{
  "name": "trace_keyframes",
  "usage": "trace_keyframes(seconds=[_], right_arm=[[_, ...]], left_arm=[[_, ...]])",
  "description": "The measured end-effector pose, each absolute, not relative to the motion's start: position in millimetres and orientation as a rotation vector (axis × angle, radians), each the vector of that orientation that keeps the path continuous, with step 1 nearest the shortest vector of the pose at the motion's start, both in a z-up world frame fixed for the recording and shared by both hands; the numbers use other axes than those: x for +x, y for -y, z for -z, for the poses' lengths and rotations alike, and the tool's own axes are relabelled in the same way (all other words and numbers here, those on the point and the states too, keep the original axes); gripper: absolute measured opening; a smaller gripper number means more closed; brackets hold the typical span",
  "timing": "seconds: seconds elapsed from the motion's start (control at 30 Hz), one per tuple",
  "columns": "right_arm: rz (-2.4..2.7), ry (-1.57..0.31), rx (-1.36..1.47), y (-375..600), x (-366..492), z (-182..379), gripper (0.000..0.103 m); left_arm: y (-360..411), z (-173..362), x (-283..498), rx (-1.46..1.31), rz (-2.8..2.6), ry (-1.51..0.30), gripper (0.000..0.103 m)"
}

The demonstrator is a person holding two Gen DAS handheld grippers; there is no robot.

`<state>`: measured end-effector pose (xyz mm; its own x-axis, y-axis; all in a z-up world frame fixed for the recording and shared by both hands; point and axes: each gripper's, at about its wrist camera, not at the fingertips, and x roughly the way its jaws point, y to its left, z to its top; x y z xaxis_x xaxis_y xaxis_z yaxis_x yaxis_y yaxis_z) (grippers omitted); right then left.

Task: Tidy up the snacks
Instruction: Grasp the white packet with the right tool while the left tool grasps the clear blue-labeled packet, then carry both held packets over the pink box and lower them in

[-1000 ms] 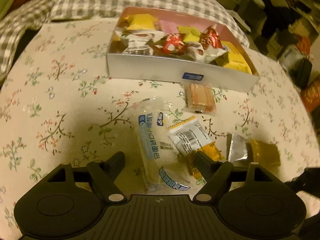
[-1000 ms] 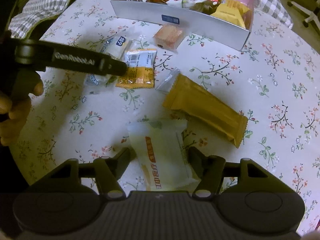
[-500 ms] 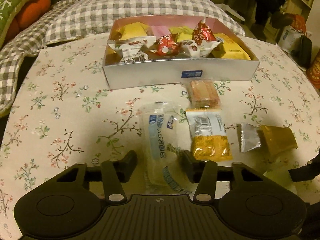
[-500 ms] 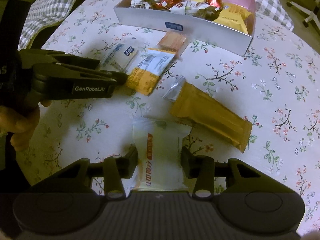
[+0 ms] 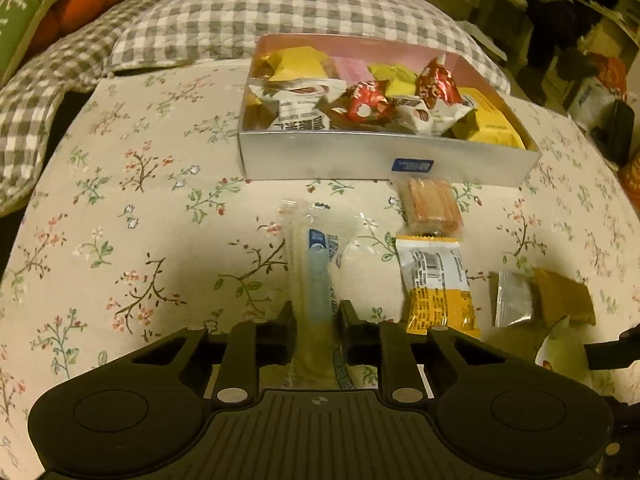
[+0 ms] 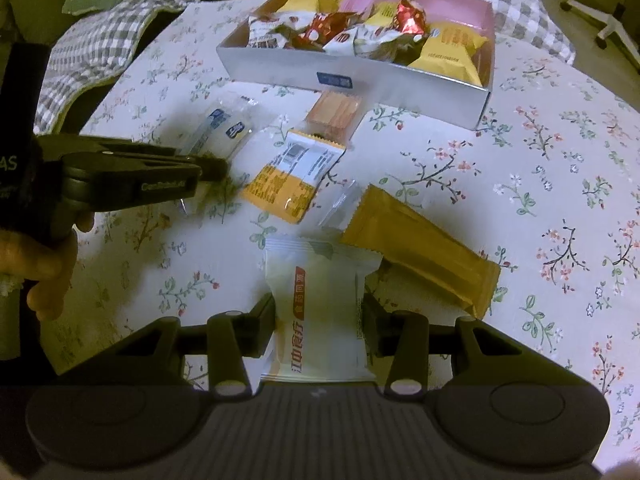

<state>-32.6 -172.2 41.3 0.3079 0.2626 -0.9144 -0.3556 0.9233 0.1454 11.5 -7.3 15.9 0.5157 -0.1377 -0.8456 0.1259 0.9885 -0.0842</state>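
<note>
Squeezing hard now, the left gripper [image 5: 316, 320] has snapped from wide open to pinched on the clear plastic bread packet with blue print [image 5: 316, 256], which buckles into a ridge between the pads at six o'clock of the left wrist view. That means the grab is made and, I judge, a lift toward the silver cardboard box of snacks [image 5: 360, 156] at twelve o'clock comes next. Moving right, the yellow and white barcoded packet [image 5: 436, 280] lies at four o'clock, just below the small orange wafer pack [image 5: 432, 204]. Further right, the right gripper [image 6: 318, 320] has narrowed too and now clamps the white pouch with orange lettering [image 6: 316, 312] at six o'clock of its view. Just beside it at three o'clock sits the long mustard-gold foil bar [image 6: 420, 248]. Both hands are loaded; three snacks wait loose on the floral tablecloth [image 6: 560, 160].
</note>
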Motion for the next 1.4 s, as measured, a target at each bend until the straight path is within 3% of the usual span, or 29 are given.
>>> trace_keyframes(seconds=[1.4], right_arm=[[-0.184,-1.005,0.247,235.2,4.3,-68.7,0.041]], left_arm=[[-58.6,-73.7,29.9,-0.298,0.118,-0.869,0.017]])
